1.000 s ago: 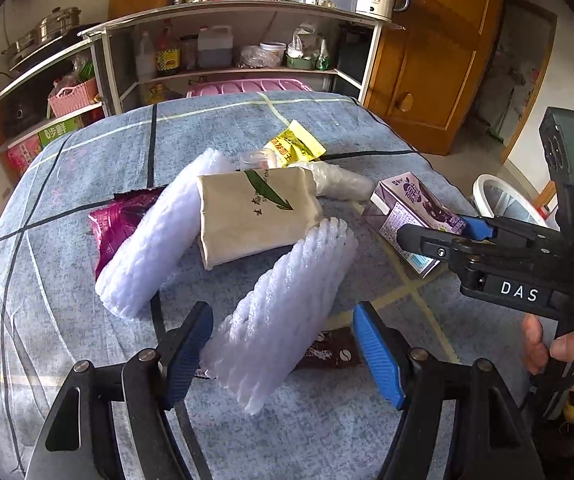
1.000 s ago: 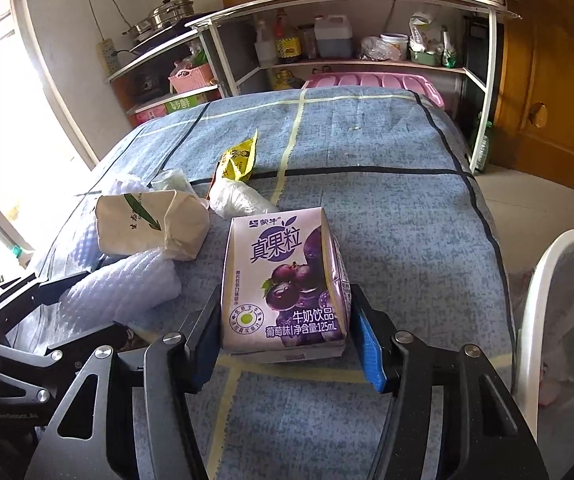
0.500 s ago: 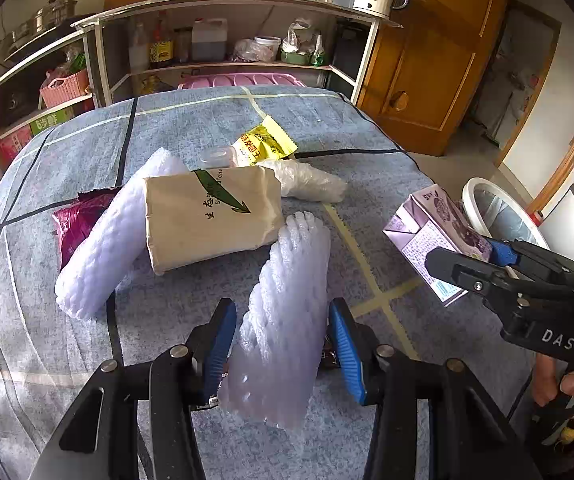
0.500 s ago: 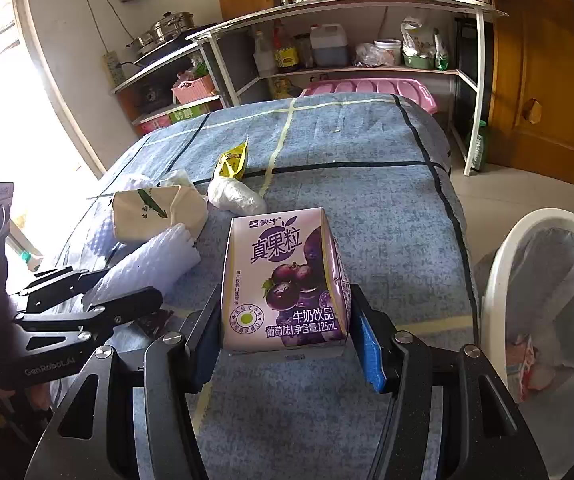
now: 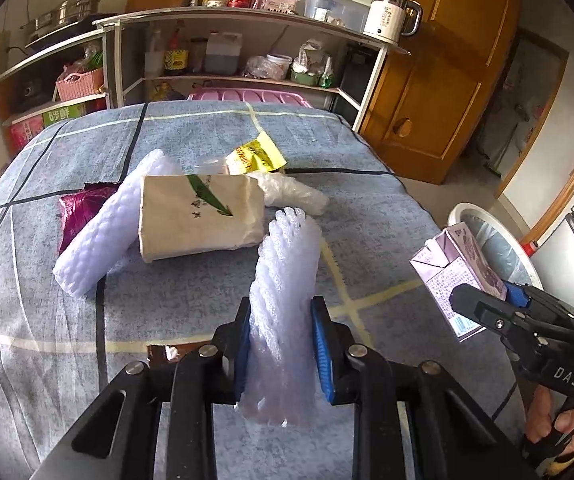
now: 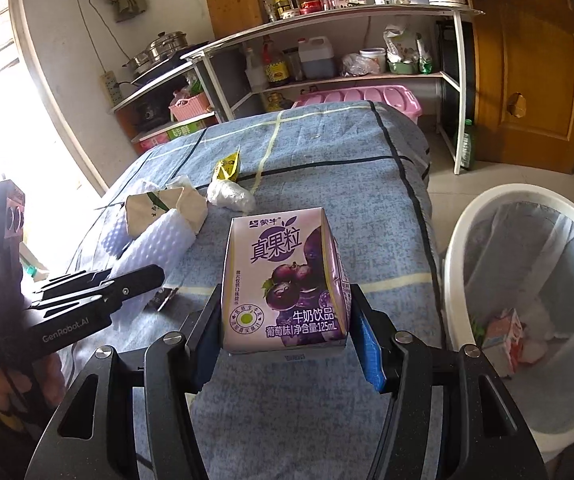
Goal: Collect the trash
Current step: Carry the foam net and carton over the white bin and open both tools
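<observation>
My left gripper (image 5: 283, 344) is shut on a white foam net sleeve (image 5: 283, 300) and holds it upright, lifted off the blue checked table (image 5: 191, 292). My right gripper (image 6: 287, 332) is shut on a purple grape milk carton (image 6: 285, 280), also seen in the left wrist view (image 5: 457, 276), held above the table's right edge beside the white trash bin (image 6: 523, 280). On the table lie a second foam sleeve (image 5: 103, 236), a beige tissue pack (image 5: 199, 216), a magenta wrapper (image 5: 77, 212), a yellow wrapper (image 5: 257, 156), and a clear plastic bag (image 5: 295, 196).
The bin, lined with a clear bag, holds a pink carton (image 6: 503, 332) and stands on the floor right of the table. A dark wrapper (image 5: 167, 354) lies under my left gripper. Shelves (image 5: 247, 60) with bottles stand behind the table; a wooden door (image 5: 447, 100) is at right.
My left gripper closed on the foam sleeve and raised it. My right gripper carried the milk carton right, toward the bin.
</observation>
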The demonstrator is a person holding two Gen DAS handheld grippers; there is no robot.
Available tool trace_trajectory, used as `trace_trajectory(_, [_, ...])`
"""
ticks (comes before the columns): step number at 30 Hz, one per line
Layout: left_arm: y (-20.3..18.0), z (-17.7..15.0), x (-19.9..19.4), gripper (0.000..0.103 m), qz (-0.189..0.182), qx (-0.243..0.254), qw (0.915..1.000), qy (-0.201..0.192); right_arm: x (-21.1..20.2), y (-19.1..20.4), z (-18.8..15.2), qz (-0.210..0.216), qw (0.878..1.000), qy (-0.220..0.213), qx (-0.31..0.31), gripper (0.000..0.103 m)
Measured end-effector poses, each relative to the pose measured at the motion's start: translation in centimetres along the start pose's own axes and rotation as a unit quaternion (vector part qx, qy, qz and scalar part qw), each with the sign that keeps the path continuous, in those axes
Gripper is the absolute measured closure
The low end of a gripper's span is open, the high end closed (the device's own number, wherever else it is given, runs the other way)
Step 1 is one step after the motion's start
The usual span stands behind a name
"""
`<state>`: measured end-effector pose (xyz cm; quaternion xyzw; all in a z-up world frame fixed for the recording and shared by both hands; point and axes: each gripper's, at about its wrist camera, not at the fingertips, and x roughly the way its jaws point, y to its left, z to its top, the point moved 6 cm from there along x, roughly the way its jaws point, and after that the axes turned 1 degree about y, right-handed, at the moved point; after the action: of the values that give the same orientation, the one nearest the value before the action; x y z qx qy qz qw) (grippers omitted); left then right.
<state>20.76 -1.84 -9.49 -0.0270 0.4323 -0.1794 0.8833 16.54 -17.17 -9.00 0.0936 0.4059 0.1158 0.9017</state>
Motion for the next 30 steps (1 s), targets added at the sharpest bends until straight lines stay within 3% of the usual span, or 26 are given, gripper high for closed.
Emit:
trace_trajectory(10, [-4.2,-0.1,-3.5,0.075,-0.014,0.008,0.9990,-0.041,-3.8,-1.2,-0.6,-0.011,0.999,-0.043,0.010,0.045])
trace_trajectory(19, [-8.4,2.1,-3.6,0.075,-0.018,0.047,0.9970,-0.059,-6.6,-4.9,0.0,-0.042,0.996,-0.067,0.044,0.045])
trace_trajectory(30, [-18.4,3.9,0.4,0.075,-0.131,0.108,0.9850,-0.029,-11.2,-12.3,0.1,-0.152,0.980,-0.088,0.095,0.045])
